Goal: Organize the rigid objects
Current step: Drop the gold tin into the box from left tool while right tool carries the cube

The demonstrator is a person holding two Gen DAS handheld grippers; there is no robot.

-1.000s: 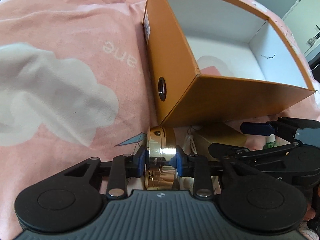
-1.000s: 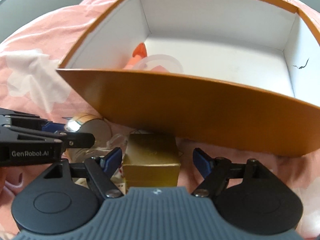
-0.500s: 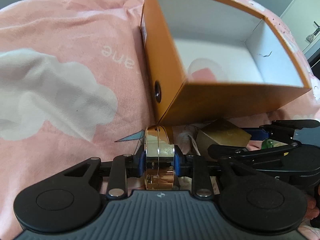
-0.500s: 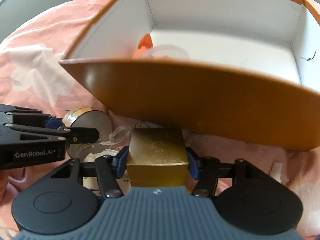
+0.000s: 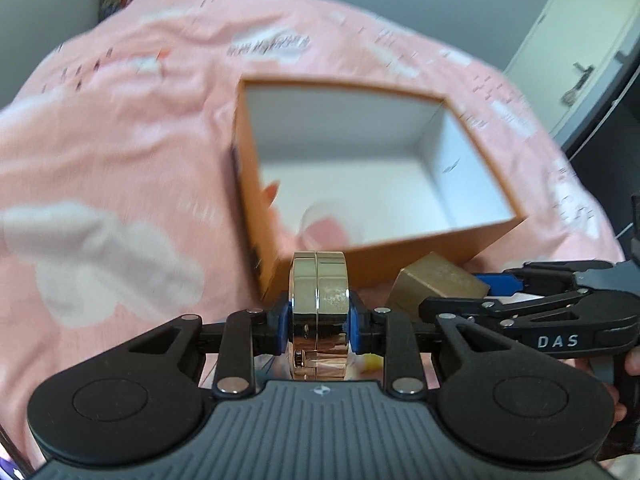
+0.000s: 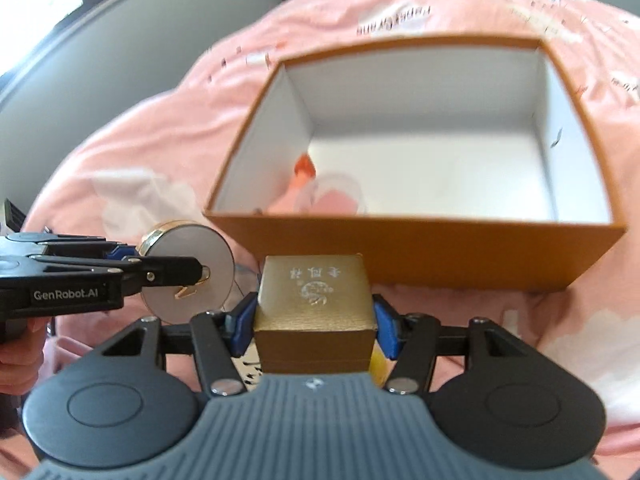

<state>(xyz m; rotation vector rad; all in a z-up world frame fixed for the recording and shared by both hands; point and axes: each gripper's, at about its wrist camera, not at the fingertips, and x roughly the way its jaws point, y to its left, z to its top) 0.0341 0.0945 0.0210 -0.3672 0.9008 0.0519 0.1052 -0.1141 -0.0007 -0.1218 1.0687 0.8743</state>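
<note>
So I had both grippers loaded at this point. Left gripper was clamped on the compact, a round gold thing held on edge, pads pressing its flat faces. Right gripper was clamped on the gold box, pads on its two sides, lid with the stamped logo facing up. Both sat low-center in their own views, just short of the near wall of the orange box, which filled the middle of each frame on the pink blanket. Something pink and clear was already lying in its lower-left corner.

My read: the step was carrying both over that near wall and dropping them inside. To do it well I'd clear the rim with room to spare, keep the two grippers from bumping since they were side by side, and aim for the bare white floor at right. I'd lower the compact before letting go, since on edge it'd probably roll.
</note>
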